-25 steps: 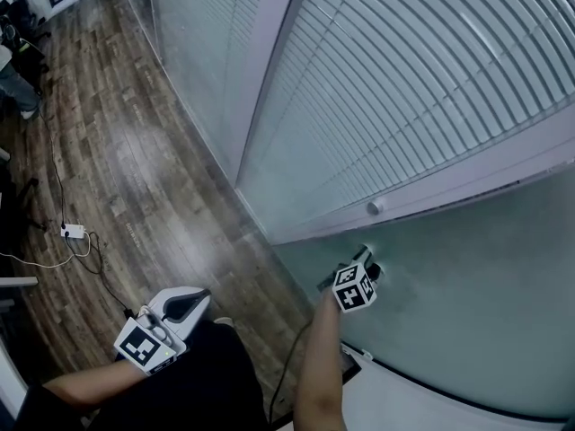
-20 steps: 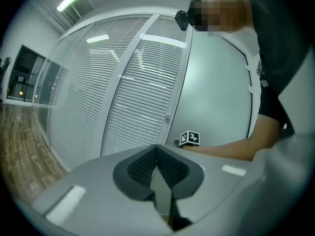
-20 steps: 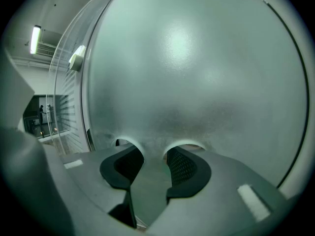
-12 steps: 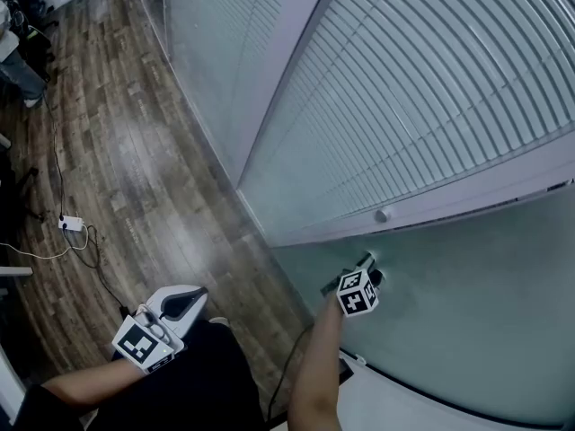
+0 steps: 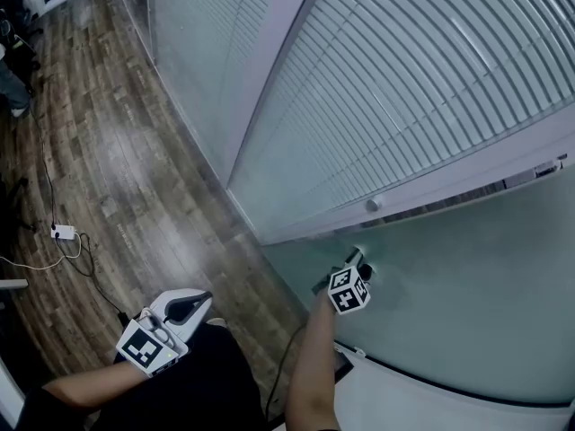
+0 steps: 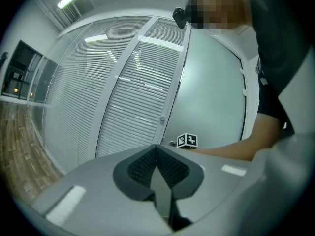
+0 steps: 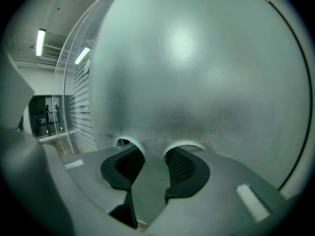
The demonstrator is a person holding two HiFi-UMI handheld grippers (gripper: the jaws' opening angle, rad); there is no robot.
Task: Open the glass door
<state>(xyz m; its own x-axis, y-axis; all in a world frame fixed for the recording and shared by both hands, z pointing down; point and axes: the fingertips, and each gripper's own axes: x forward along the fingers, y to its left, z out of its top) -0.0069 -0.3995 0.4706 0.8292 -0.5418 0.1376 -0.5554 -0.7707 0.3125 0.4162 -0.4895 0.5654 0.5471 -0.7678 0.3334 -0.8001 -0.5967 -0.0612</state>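
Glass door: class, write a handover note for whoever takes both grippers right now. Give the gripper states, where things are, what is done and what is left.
Left gripper: shut, empty, held low by the person's body, away from the door.
Right gripper: open, jaws just been closing a little, nothing between them; tips at the frosted glass door, near its edge beside the blind-covered panel.
Done: approach only; no gap shows at the door.
Left: press or grip the door and open it.

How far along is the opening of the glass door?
Done: the right tool is at the door, tips against it. In hand: its jaws, just closing slightly, stand apart with nothing between them. To do: swinging the door open. The left tool is idle, shut.
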